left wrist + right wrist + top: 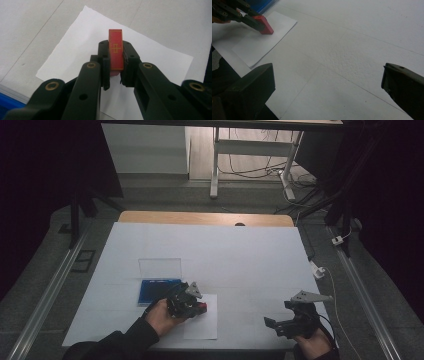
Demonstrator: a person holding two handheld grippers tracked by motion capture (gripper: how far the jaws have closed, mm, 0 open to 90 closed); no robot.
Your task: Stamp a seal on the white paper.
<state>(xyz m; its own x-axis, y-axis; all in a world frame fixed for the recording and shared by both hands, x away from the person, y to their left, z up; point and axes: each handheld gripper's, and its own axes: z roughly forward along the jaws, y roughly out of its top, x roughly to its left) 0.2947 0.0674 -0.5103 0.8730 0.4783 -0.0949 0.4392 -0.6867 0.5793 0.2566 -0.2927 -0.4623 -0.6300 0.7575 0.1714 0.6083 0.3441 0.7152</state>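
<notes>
A small red block [115, 50] with a gold line pattern on top is clamped between the jaws of my left gripper [115, 62]. The block's lower end rests on a loose white paper sheet [75, 57]. In the high view the left gripper [199, 307] is at the table's front, left of centre, with the red block [202, 307] at its tip over the paper sheet [202, 327]. The right gripper view also shows that red block [265, 25] on the sheet [259, 42]. My right gripper [272, 325] hovers at the front right, jaws wide apart and empty.
An open blue box [155, 290] with a clear lid [160, 268] standing up sits just behind the left hand. A white cover spans the table [225, 250], with a wooden edge at the back. Cables and desk legs lie on the floor beyond.
</notes>
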